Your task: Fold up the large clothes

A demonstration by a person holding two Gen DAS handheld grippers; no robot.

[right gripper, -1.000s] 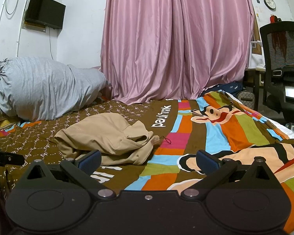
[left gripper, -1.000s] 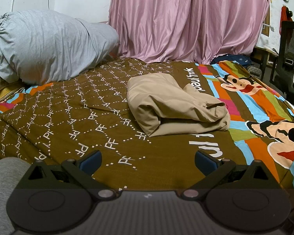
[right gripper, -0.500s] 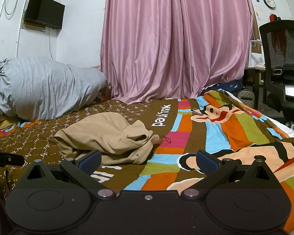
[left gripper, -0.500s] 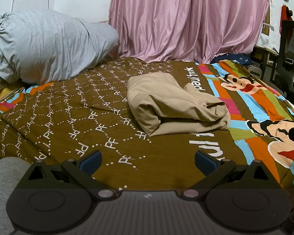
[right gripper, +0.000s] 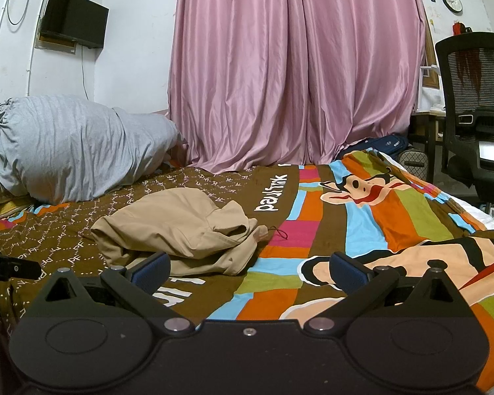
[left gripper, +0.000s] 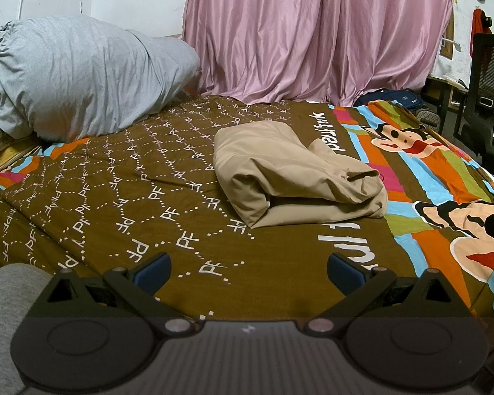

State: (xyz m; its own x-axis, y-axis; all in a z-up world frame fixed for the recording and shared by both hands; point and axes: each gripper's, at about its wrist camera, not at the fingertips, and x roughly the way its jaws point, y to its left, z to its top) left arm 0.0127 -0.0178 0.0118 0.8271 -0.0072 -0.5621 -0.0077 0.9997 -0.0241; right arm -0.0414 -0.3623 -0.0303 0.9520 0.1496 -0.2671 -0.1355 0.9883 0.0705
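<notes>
A beige garment (left gripper: 289,174) lies folded into a thick bundle on the brown patterned bedspread (left gripper: 115,197). It also shows in the right wrist view (right gripper: 181,230), to the left of centre, with a thin dark cord at its right end. My left gripper (left gripper: 248,271) is open and empty, held back from the bundle near the bed's front. My right gripper (right gripper: 248,271) is open and empty, to the right of the bundle and apart from it.
A large grey bundle of bedding (left gripper: 79,75) lies at the back left. Pink curtains (right gripper: 296,65) hang behind the bed. A black office chair (right gripper: 477,115) stands at the right. A grey-clad knee (left gripper: 3,312) shows at the lower left.
</notes>
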